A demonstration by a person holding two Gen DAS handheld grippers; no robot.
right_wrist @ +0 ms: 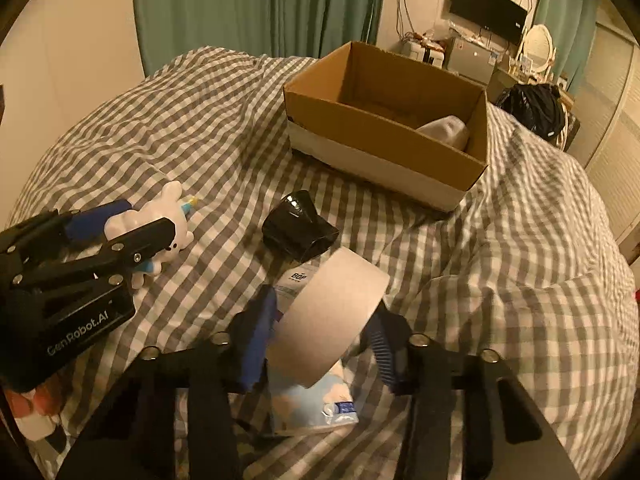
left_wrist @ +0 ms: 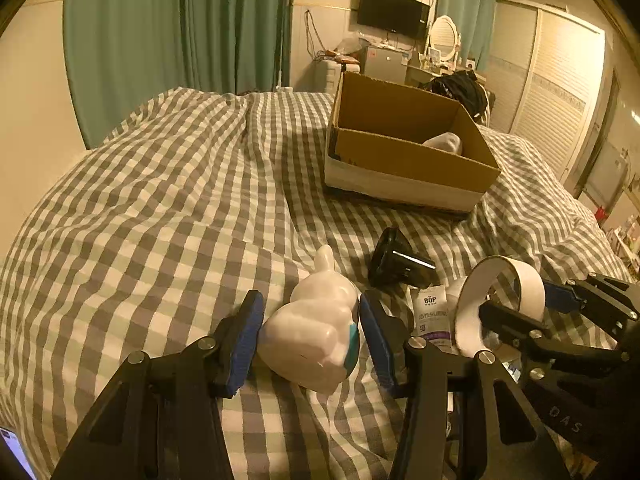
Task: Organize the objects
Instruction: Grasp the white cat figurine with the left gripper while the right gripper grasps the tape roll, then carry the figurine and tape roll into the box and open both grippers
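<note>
Checked bedspread (left_wrist: 160, 208), left gripper (left_wrist: 310, 330) clamping glossy white figurine (left_wrist: 316, 332), right gripper (right_wrist: 324, 332) gripping white tape roll (right_wrist: 332, 316)

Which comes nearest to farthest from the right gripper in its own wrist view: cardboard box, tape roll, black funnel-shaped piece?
1. Tape roll, between the right gripper's fingers.
2. Black funnel-shaped piece, just beyond, on the bedspread.
3. Cardboard box, farther back.

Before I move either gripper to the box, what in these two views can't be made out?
- Cardboard box floor: both views, the near wall hides it; only a pale item's top shows.
- Packet under the tape roll: right wrist view, mostly covered.
- White toy's underside: left wrist view, against the bedspread.
</note>
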